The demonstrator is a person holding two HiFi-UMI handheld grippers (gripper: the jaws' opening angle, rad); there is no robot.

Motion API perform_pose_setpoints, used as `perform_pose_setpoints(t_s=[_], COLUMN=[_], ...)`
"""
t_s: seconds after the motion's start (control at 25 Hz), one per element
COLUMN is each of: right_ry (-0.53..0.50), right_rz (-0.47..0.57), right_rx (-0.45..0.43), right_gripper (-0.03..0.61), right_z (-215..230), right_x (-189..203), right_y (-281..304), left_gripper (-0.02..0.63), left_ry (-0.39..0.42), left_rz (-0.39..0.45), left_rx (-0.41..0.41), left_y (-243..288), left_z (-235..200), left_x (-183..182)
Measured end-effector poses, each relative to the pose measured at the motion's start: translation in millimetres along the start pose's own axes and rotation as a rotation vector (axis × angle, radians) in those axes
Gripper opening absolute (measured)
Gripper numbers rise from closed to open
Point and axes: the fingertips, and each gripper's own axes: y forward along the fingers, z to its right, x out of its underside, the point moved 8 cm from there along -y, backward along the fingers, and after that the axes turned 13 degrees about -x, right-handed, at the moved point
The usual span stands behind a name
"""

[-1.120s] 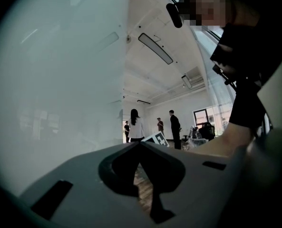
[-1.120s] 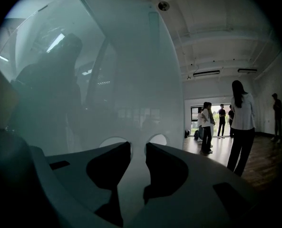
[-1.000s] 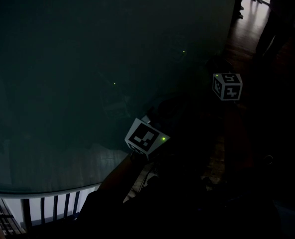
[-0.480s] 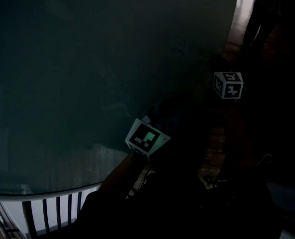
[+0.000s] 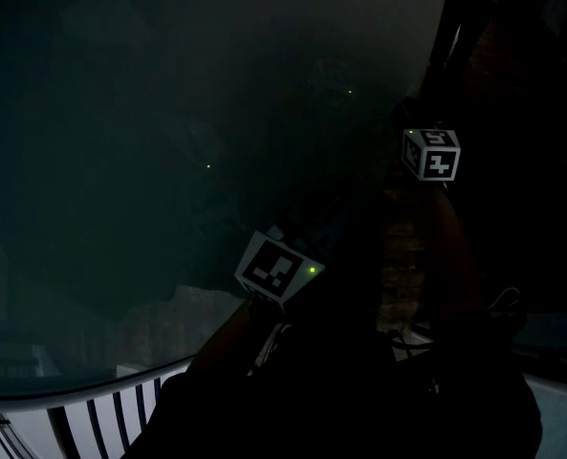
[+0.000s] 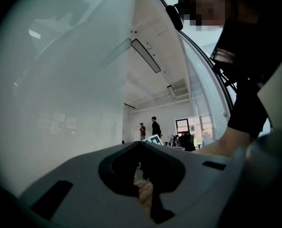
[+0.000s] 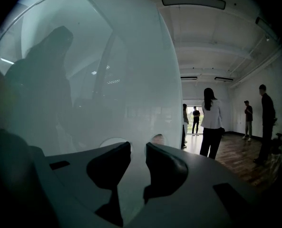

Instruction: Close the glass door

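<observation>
The glass door (image 5: 149,142) is a big dark pane that fills the left of the dim head view. It shows as frosted pale glass in the left gripper view (image 6: 74,89) and in the right gripper view (image 7: 107,80). My left gripper (image 6: 141,175) points level along the pane, its dark pads together with nothing between them; its marker cube (image 5: 278,268) sits low against the glass. My right gripper (image 7: 138,167) stands open with a narrow gap that shows only pale glass. Two round fittings (image 7: 114,141) sit just past it. Its cube (image 5: 431,153) is by the door's right edge.
A railing of dark bars (image 5: 101,414) runs below the pane. Past the door's edge lies a wooden floor (image 7: 240,158), where a person in a white top (image 7: 211,122) and several others stand. Two more people (image 6: 152,127) stand far down the room.
The bright floor and the people at the head view's top right have gone from sight. The railing below has slid right. Both cubes keep their places against the glass.
</observation>
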Motion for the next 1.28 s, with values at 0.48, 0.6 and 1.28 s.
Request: perform_pose_setpoints(t_s=[0.48, 0.6, 1.28], right_ry=[0.005, 0.005, 0.008], right_rz=[-0.053, -0.057, -0.052], right_rx=[0.085, 0.098, 0.087], right_gripper=[0.104, 0.104, 0.104], right_z=[-1, -9, 4], right_x=[-11, -14, 2], right_y=[-18, -27, -133], left_gripper=[0.002, 0.002, 0.002], left_ry=[-0.055, -0.047, -0.023], left_rz=[-0.005, -0.004, -0.001], left_rx=[0.092, 0.104, 0.004], left_y=[1, -8, -26], left_z=[-11, -12, 69], left_x=[-13, -19, -9])
